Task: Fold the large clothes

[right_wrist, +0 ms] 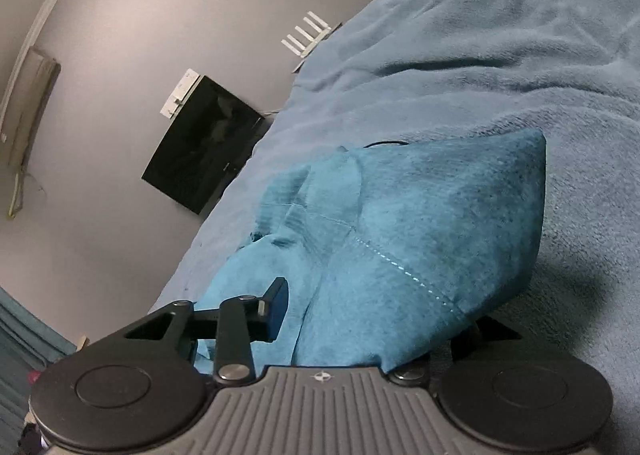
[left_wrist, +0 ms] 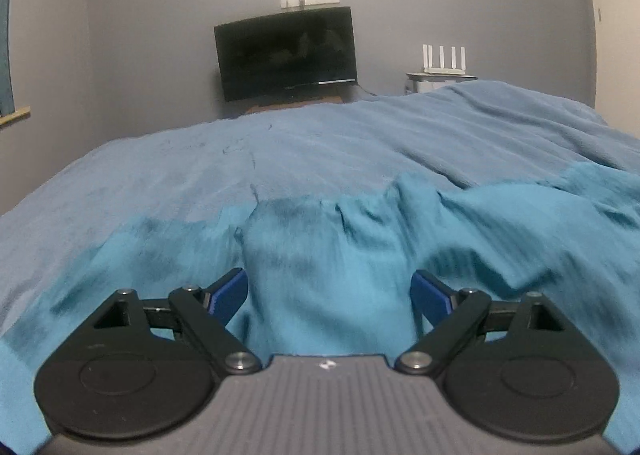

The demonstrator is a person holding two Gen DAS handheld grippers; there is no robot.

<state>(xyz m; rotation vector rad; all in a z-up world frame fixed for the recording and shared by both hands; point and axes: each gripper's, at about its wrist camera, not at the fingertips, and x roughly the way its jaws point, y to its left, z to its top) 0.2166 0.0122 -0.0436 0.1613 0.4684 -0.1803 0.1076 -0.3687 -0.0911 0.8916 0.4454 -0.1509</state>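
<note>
The crumpled teal cotton garment [left_wrist: 328, 255] lies on the near part of the pale blue fleece blanket [left_wrist: 280, 151]. It bunches between the left gripper [left_wrist: 329, 293]'s parted jaws. The right gripper [right_wrist: 360, 307] is nearer its stitched hem, though cloth hides one finger, so I cannot tell its grip.

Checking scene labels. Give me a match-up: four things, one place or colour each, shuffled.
Things:
1. teal garment
2. blanket
3. monitor
4. router

Descriptions:
A. black, against the back wall
B. white, antennas upright, right of the screen
C. bunched between the fingers of the left tool
D. pale blue, spread under everything

Pairs: 1-C, 2-D, 3-A, 4-B
</note>
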